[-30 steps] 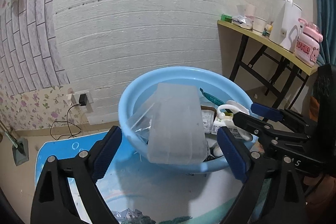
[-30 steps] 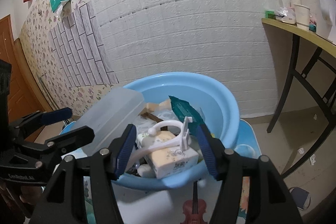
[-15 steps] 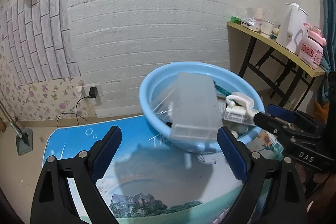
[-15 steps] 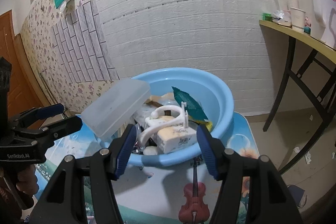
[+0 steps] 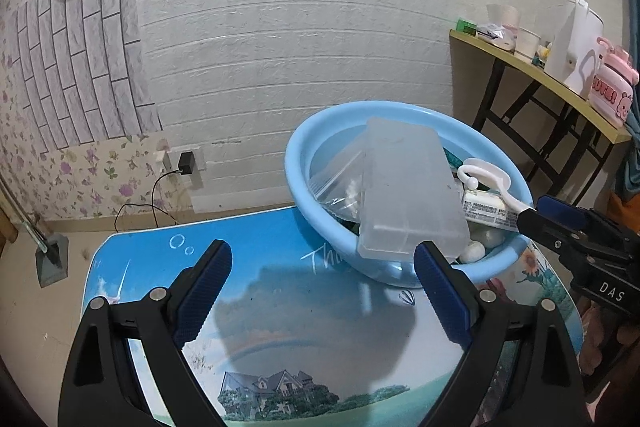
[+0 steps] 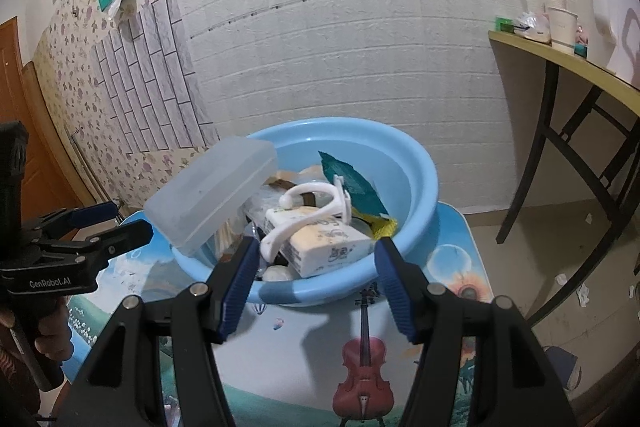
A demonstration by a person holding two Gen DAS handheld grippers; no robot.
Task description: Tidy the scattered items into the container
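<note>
Task near done, judging by layout: blue basin (image 6: 416, 187) piled full, sits on picture-print table (image 5: 280, 307); no loose items visible on tabletop. Frosted plastic box (image 5: 408, 195) leans over basin rim, could slip. White hook (image 6: 308, 215), tissue pack (image 6: 320, 239), green wrapper (image 6: 352, 183) inside. Left gripper (image 5: 322, 291) wide open, empty. Right gripper (image 6: 314, 277) half open, empty. Readable: "GenRobot.AI", "DAS" on grippers; "Th…" on table.

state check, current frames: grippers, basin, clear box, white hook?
left gripper: open, holds nothing
right gripper: open, holds nothing
blue basin: upright on table, piled full
frosted box: closed, tilted over the rim
white hook: loose on top of tissue pack
</note>
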